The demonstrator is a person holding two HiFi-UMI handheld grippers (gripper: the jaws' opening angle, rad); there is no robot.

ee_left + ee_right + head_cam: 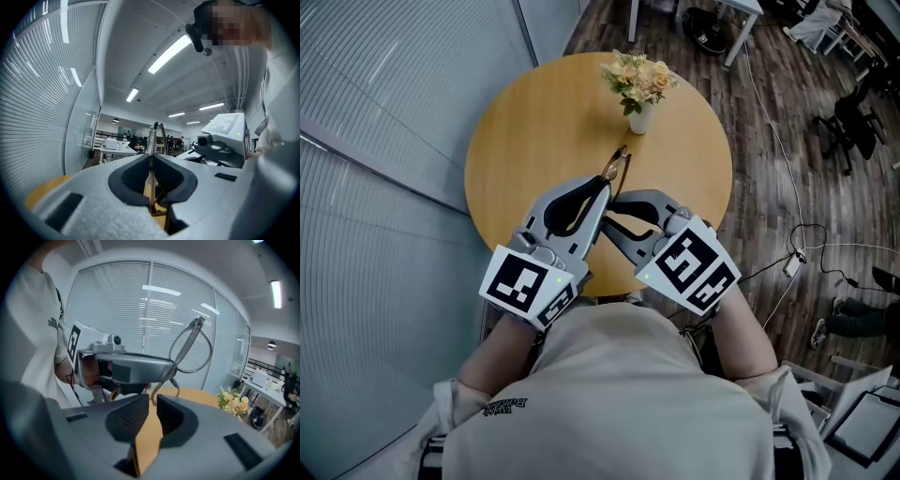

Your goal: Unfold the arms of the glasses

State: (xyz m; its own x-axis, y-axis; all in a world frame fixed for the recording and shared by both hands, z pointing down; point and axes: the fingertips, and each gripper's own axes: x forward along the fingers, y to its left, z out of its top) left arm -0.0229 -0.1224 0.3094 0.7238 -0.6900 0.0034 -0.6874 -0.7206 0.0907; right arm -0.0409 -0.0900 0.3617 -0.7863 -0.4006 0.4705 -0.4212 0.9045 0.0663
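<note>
Your left gripper [150,159] is clamped on the thin metal-rimmed glasses [616,169]. Your right gripper [152,399], jaws narrowly parted, meets one arm [165,379]. Unfolding looks barely begun.

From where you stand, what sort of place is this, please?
Most likely an open office or lab: glass partition walls with blinds, ceiling strip lights, and office chairs on a wood floor beyond the round wooden table.

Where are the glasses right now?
The glasses sit mid-frame in the head view, pinched by the left gripper above the round table, just short of the flower vase, right gripper alongside.
</note>
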